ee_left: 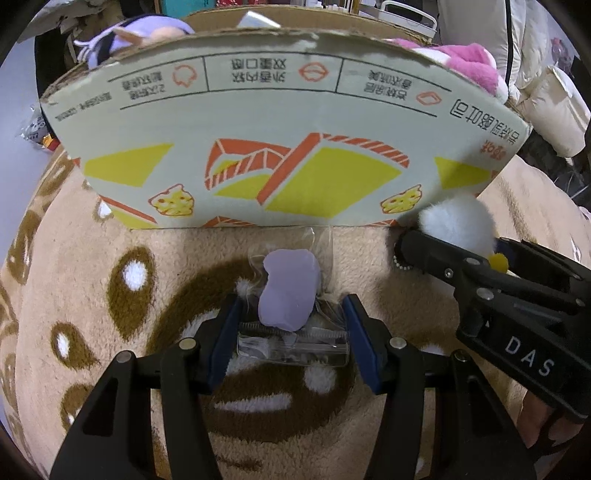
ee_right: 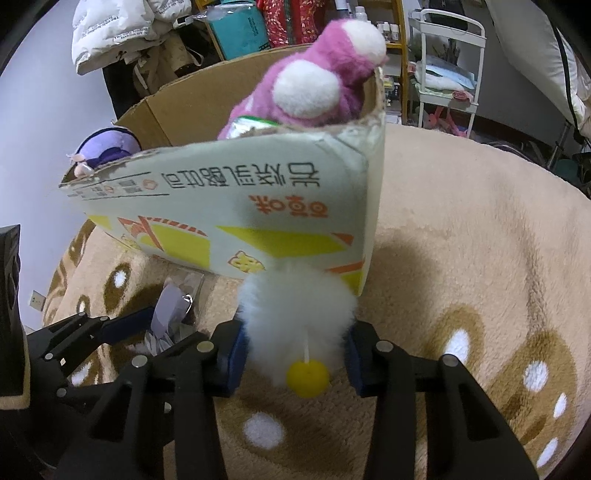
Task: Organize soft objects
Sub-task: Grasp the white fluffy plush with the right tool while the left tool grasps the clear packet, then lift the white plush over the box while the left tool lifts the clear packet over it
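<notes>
A lilac soft toy (ee_left: 288, 291) in a clear plastic packet (ee_left: 295, 349) lies on the beige fleece blanket (ee_left: 92, 240) just in front of the cardboard box (ee_left: 258, 122). My left gripper (ee_left: 291, 314) is shut on the packet, its blue pads (ee_left: 225, 332) pressing both sides. My right gripper (ee_right: 295, 328) is shut on a white fluffy toy (ee_right: 299, 299) with a yellow ball (ee_right: 307, 377), at the box's near right corner. The left wrist view shows that white fluffy toy (ee_left: 458, 221) too. Inside the box (ee_right: 221, 206) sit a pink plush (ee_right: 314, 74) and a purple plush (ee_right: 110, 146).
The blanket (ee_right: 461, 240) carries brown bear patterns and spreads wide to the right. Behind the box are a white puffer jacket (ee_right: 122, 29), a white trolley (ee_right: 447, 55) and shelves of clutter. Another pale jacket (ee_left: 546, 103) lies at the far right.
</notes>
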### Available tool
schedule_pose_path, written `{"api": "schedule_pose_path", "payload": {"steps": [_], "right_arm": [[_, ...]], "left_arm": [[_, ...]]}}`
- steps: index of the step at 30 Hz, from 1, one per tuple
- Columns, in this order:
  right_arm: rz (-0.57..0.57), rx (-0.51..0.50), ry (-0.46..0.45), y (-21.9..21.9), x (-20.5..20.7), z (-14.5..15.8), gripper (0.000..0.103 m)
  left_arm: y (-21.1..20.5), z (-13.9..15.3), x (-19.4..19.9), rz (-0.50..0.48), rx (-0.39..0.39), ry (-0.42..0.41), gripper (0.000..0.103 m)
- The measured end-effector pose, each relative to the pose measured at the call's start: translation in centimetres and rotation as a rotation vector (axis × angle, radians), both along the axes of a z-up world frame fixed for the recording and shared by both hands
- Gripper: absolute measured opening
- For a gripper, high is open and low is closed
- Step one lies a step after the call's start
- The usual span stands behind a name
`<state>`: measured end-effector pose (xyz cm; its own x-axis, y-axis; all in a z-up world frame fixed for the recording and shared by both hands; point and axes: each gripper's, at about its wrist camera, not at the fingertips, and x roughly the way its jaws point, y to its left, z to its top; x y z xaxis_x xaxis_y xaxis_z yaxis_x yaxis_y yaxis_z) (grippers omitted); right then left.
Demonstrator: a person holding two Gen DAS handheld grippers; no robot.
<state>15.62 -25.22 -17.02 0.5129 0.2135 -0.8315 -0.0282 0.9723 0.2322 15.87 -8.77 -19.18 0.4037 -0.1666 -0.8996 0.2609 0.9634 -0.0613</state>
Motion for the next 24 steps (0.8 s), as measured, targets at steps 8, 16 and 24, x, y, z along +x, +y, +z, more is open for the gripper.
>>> {"api": "schedule_pose_path", "payload": {"steps": [8,16,24], "right_arm": [[-0.015,0.007,-0.034,-0.6,-0.7,1.1,0.046],[-0.021,0.003,-0.102,-0.5,-2.0,3.2,0.046],[-0.019,0.002,-0.187,-0.4,-4.2,6.5,0.046]], "left_arm": [[0.5,1.8,-0.9,0.032,0.003,-0.045,0.055],[2.3,4.9,-2.4,0.077,-0.021,-0.109,0.055],[4.4,9.1,-5.3,0.113,-0.026,-0.225,0.055]]}}
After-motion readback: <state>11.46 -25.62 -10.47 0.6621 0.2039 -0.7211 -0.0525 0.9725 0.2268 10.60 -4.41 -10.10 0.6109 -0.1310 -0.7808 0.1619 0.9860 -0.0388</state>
